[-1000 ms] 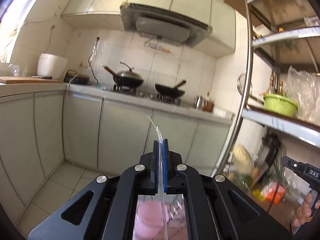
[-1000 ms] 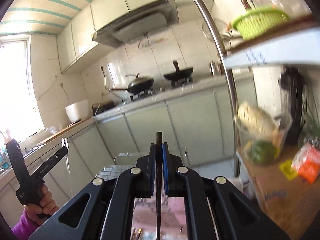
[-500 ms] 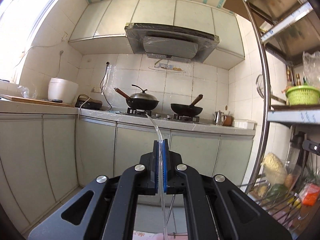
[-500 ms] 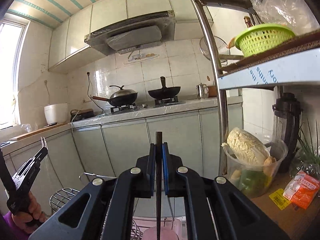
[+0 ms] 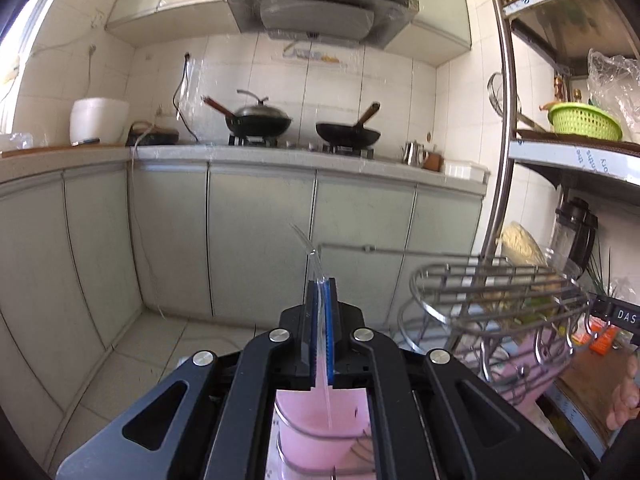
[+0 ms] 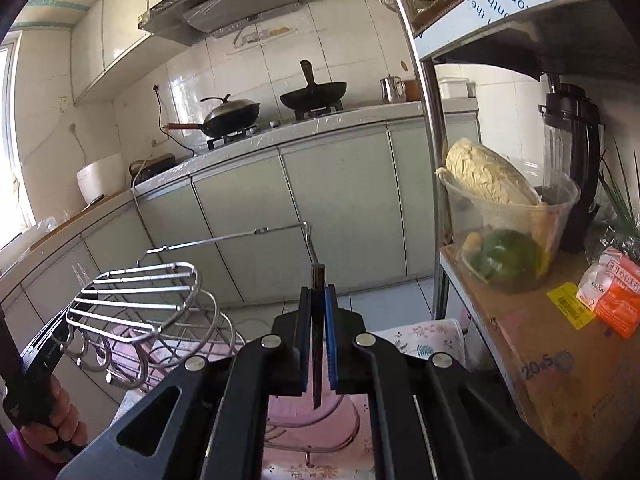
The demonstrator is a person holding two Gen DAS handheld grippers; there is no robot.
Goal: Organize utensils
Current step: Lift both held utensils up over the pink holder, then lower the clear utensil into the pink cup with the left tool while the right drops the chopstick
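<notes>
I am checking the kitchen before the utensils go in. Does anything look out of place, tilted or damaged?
Nothing looks spilled or broken. One oddity: the range hood is covered in clear plastic film. The wire rack, the pink cup and the two woks on the stove sit normally.
</notes>
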